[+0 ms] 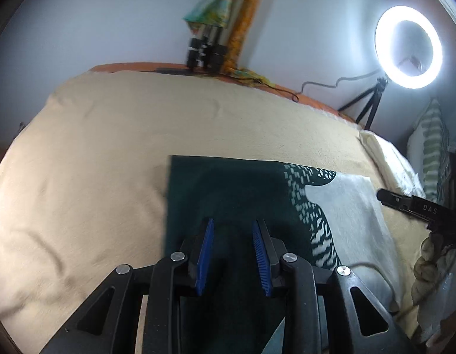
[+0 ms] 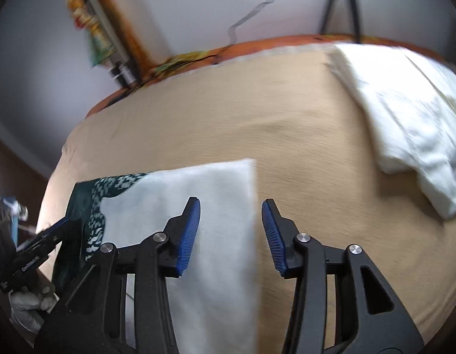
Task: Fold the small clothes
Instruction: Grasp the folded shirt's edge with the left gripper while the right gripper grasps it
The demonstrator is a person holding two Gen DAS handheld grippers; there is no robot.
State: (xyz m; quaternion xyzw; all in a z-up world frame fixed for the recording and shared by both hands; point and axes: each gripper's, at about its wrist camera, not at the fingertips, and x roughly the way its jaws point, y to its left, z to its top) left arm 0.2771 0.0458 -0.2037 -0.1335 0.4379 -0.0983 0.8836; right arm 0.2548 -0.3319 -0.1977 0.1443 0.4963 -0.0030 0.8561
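Observation:
A small garment, dark green on its left part (image 1: pixel 228 194) and white on its right part (image 2: pixel 204 206) with a speckled band between, lies flat on the beige bed cover. My left gripper (image 1: pixel 234 227) is open and empty above the dark green part. My right gripper (image 2: pixel 231 206) is open and empty, straddling the garment's right edge. The right gripper also shows at the right edge of the left wrist view (image 1: pixel 405 203), and the left gripper shows at the left edge of the right wrist view (image 2: pixel 42 242).
The beige bed cover (image 1: pixel 110 147) fills both views. A white folded cloth (image 2: pixel 411 118) lies at the back right. A lit ring light (image 1: pixel 408 47) on a tripod stands by the wall. Colourful fabric and black cylinders (image 1: pixel 204 50) sit at the bed's far edge.

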